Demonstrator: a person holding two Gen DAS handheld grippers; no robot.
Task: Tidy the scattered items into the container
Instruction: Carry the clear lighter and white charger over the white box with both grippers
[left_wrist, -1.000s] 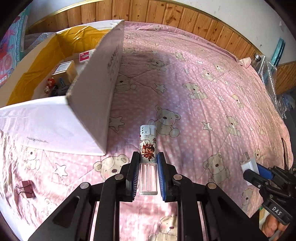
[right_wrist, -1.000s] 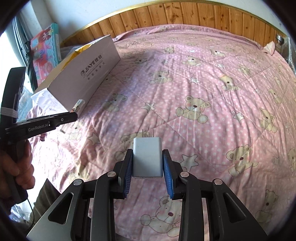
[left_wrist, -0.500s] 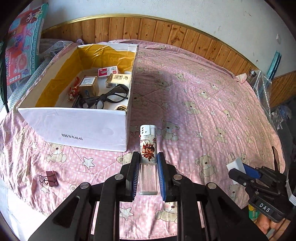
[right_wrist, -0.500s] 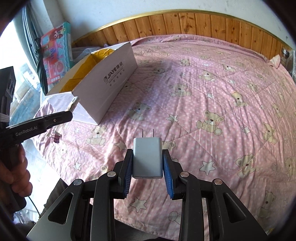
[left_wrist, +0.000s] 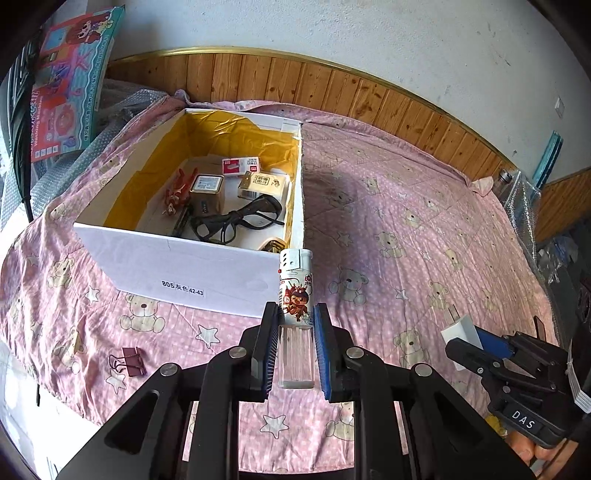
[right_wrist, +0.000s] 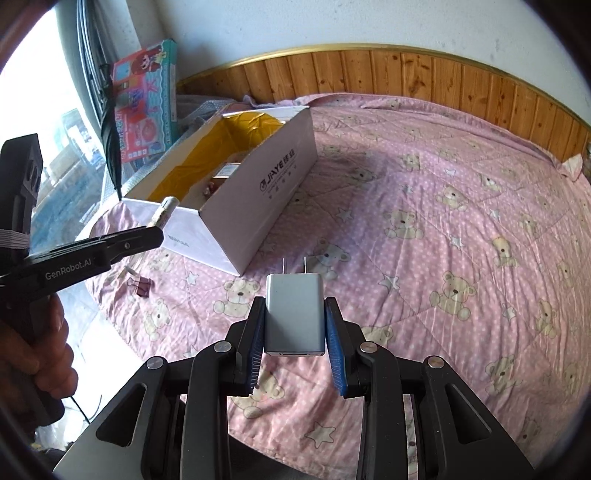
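Now that both my tools have risen above the bed, left tool (left_wrist: 294, 345) clamping the lighter (left_wrist: 295, 291) and right tool (right_wrist: 295, 334) clamping the charger (right_wrist: 294, 313), the box (left_wrist: 177, 254) interior lies open just beyond the lighter, ready for drops.

Over the preceding second the left gripper (left_wrist: 294, 345), clamped on the lighter (left_wrist: 295, 295), rises and pulls back, so the white box (left_wrist: 177, 258) shifts from close on its left to ahead and below, its contents now exposed. The right gripper (right_wrist: 295, 332), carrying the charger (right_wrist: 294, 314), likewise lifts away from the bedspread (right_wrist: 443, 221). A binder clip (right_wrist: 140, 286) comes into its view, left of the fingers.
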